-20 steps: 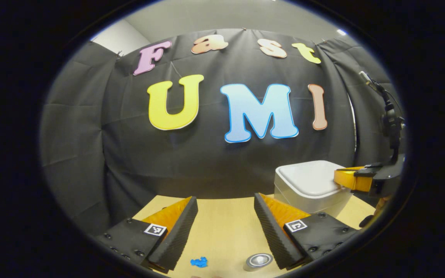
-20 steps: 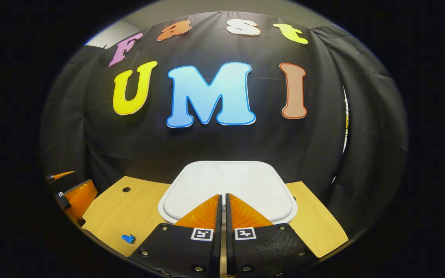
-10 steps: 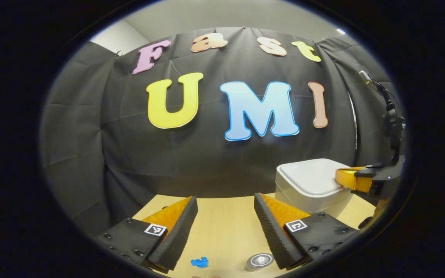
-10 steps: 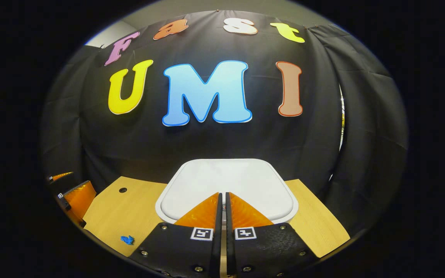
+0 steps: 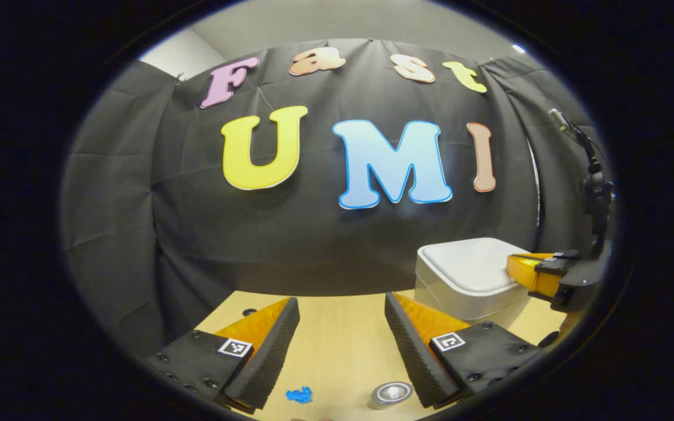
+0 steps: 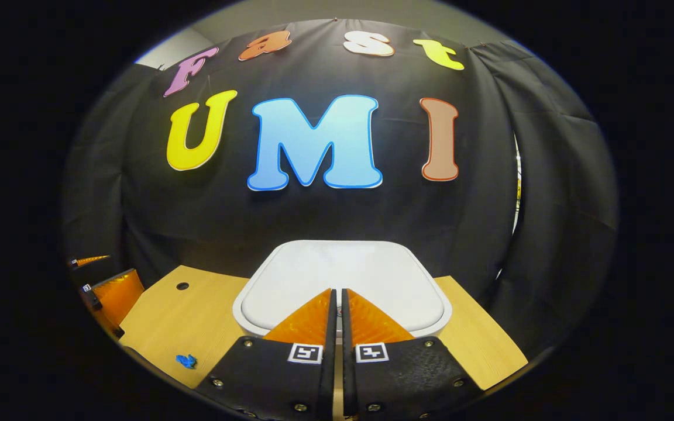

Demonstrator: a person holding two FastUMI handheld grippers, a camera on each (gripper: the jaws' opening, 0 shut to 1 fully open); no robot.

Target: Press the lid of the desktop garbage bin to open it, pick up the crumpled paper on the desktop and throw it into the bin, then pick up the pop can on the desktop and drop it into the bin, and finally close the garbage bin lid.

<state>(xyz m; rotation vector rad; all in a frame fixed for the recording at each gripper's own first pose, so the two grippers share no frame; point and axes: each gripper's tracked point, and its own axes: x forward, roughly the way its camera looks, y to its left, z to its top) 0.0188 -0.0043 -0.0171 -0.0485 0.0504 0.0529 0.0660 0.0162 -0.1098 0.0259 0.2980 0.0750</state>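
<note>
I hold the right tongs (image 6: 337,301), pressed together, on the near edge of the white bin's lid (image 6: 343,275), which sits closed at the far right of the tabletop (image 5: 337,339). My left tongs (image 5: 341,339) hang spread above the blue crumpled paper (image 5: 299,395) and the pop can (image 5: 391,394). A push too close to the rim could slide off and tip the bin rather than release it
</note>
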